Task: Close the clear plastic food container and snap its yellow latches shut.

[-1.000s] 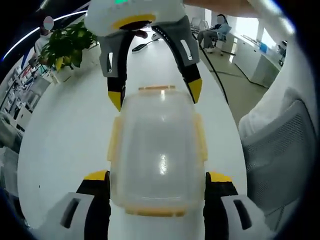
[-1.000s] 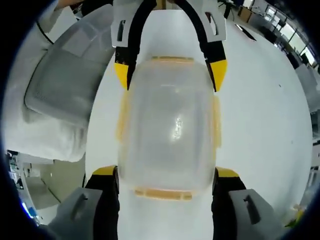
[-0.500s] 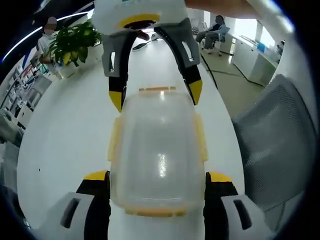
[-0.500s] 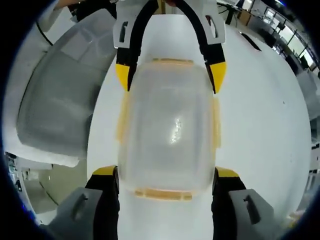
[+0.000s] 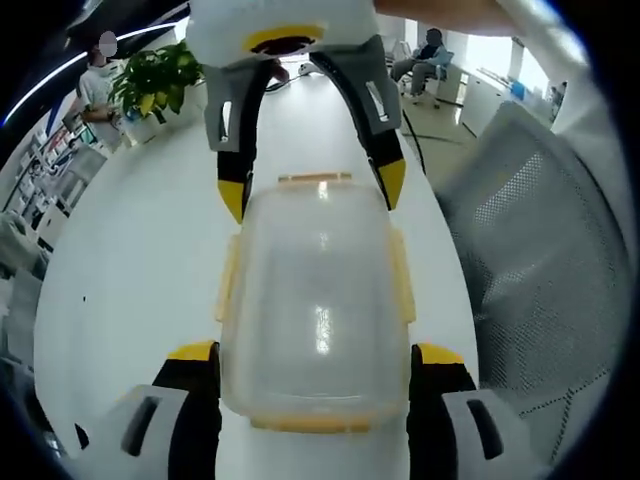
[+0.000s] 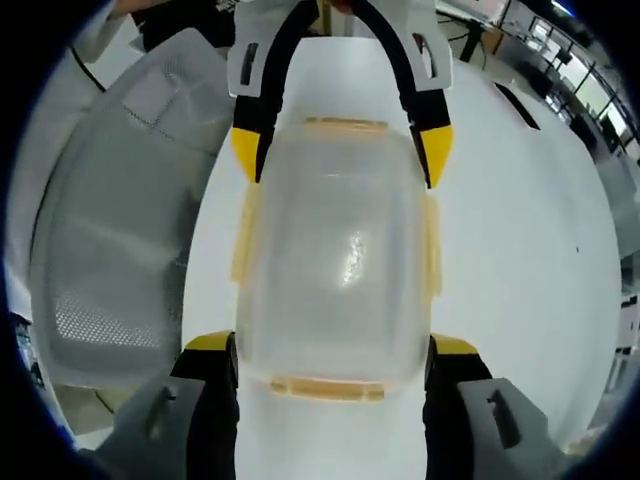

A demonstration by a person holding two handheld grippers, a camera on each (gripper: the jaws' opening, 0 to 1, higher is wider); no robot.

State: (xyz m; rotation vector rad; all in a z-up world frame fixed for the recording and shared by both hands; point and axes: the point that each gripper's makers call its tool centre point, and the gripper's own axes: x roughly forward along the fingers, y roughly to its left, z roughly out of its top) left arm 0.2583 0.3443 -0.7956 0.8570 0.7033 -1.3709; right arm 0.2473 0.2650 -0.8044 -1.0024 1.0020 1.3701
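Observation:
The clear plastic container (image 5: 318, 300) has its lid on and lies lengthwise between both grippers over the white table (image 5: 130, 260). Yellow latches (image 5: 230, 285) run along its sides and ends; I cannot tell whether they are snapped. My left gripper (image 5: 317, 352) has a yellow-tipped jaw against each side of the near end. My right gripper (image 5: 311, 188) comes in from the top and clasps the far end. In the right gripper view the container (image 6: 340, 260) sits the same way, with my right gripper (image 6: 331, 345) on the near end and my left gripper (image 6: 341, 150) on the far one.
A grey mesh chair (image 5: 540, 260) stands close beside the table edge, and it is also in the right gripper view as the chair (image 6: 110, 250). A potted plant (image 5: 150, 80) stands at the table's far end. People sit and stand further back in the office.
Both views have shifted: the mesh chair looms larger and nearer to the table edge. The container keeps the same place between both pairs of jaws.

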